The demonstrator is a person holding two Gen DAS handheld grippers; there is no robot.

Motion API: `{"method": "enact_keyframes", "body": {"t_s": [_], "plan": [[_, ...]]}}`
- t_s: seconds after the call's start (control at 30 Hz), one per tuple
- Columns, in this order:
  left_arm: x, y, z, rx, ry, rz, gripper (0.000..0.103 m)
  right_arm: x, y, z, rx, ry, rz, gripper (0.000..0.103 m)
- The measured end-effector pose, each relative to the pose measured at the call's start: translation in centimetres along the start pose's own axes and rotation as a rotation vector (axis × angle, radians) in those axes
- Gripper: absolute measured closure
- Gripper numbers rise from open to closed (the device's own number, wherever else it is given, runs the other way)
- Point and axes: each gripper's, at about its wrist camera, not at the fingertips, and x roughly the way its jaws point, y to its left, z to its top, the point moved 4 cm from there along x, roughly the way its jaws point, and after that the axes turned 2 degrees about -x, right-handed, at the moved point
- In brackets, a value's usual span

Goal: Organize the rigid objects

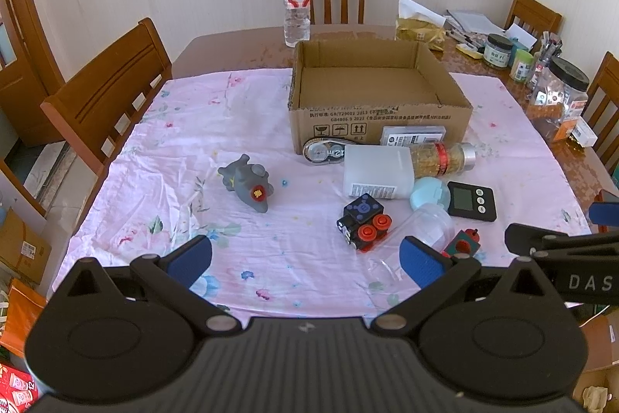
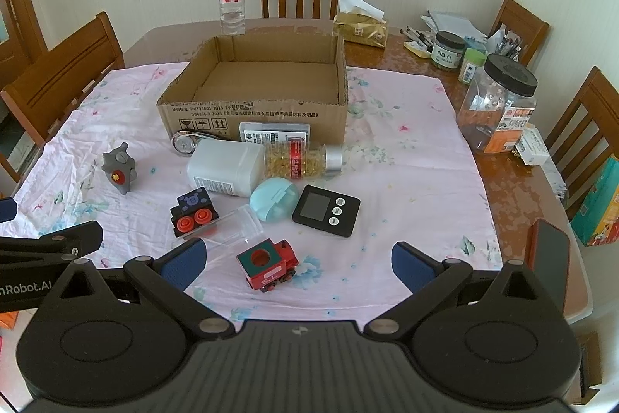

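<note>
Two grippers hovering at near edge of worktop (image 2: 425, 37), fingers spread wide, both empty: left gripper (image 1: 305, 260), right gripper (image 2: 298, 260). Cardboard box (image 2: 255, 111) sitting empty at far centre. Loose items lying near box front, none boxed. Step judged: first pick pending. Red toy train (image 2: 269, 264) lying nearest, between right fingers; next move calling for lowering, then closing on its sides.

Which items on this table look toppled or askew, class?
The capsule bottle, white container and clear jar lie on their sides. The black toy block is tipped, wheels sideways. The cardboard box is empty.
</note>
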Motion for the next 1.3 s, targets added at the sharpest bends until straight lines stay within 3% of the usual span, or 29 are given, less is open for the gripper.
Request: {"method": "enact_keyframes", "body": {"t_s": [0.33, 0.73, 1.13, 1.3], "plan": [[-0.3, -0.3, 0.0, 0.0, -0.008, -0.001, 0.001, -0.2, -0.2, 0.0, -0.004, -0.008, 0.007, 0.0], [-1.0, -0.2, 1.1, 0.027, -0.059, -0.039, 0.0, -0.8, -0.6, 0.5, -0.003, -0.049, 0.076, 0.0], [2.4, 2.0, 0.9, 0.112, -0.099, -0.05, 0.0, 1.8, 0.4, -0.8, -0.024, -0.101, 0.152, 0.0], [4.6, 3.3, 0.8, 0.184, -0.116, -0.029, 0.0, 3.9, 1.1, -2.3, 0.008, -0.057, 0.139, 0.0]]}}
